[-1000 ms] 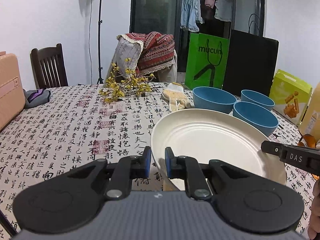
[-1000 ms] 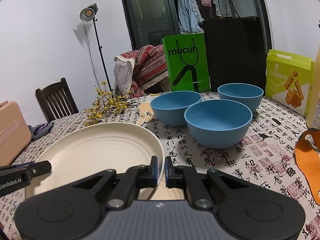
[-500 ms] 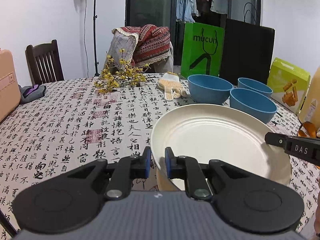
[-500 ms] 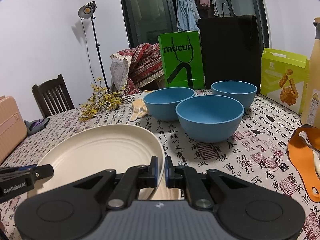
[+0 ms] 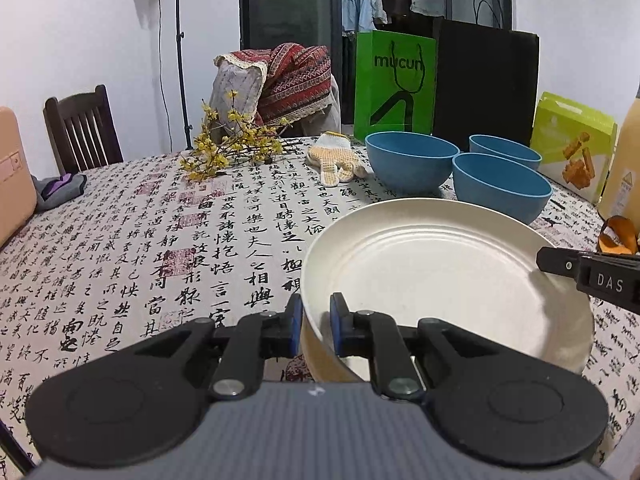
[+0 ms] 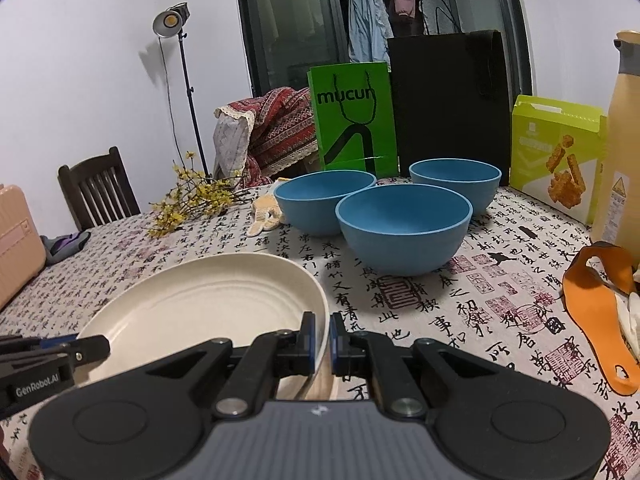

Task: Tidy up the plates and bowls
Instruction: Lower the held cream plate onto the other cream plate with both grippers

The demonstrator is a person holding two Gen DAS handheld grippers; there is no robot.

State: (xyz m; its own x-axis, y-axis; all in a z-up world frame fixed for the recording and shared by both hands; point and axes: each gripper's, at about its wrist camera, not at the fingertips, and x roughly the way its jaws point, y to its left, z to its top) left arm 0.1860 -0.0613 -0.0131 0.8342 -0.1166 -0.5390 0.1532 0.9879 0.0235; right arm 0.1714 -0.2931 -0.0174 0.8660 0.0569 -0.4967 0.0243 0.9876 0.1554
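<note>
A cream plate (image 5: 440,276) hangs low over the calligraphy tablecloth, held from two sides. My left gripper (image 5: 312,328) is shut on its near left rim. My right gripper (image 6: 321,336) is shut on the opposite rim of the cream plate (image 6: 208,304). Each gripper's tip shows at the edge of the other's view. Three blue bowls stand behind the plate: the nearest blue bowl (image 6: 404,228), a left one (image 6: 324,204) and a far one (image 6: 456,180).
The table (image 5: 140,240) carries yellow flower sprigs (image 5: 232,148), a knit glove (image 5: 334,158), a green bag (image 5: 394,84), a black bag (image 5: 486,88), a snack box (image 6: 556,156), a tall bottle (image 6: 622,140) and an orange strap (image 6: 596,312). A wooden chair (image 5: 82,132) and a pink case (image 5: 12,176) lie at left.
The plate and both grippers have sunk slightly toward the table, so the bowls and bags sit higher in both views. Both grips have held.
</note>
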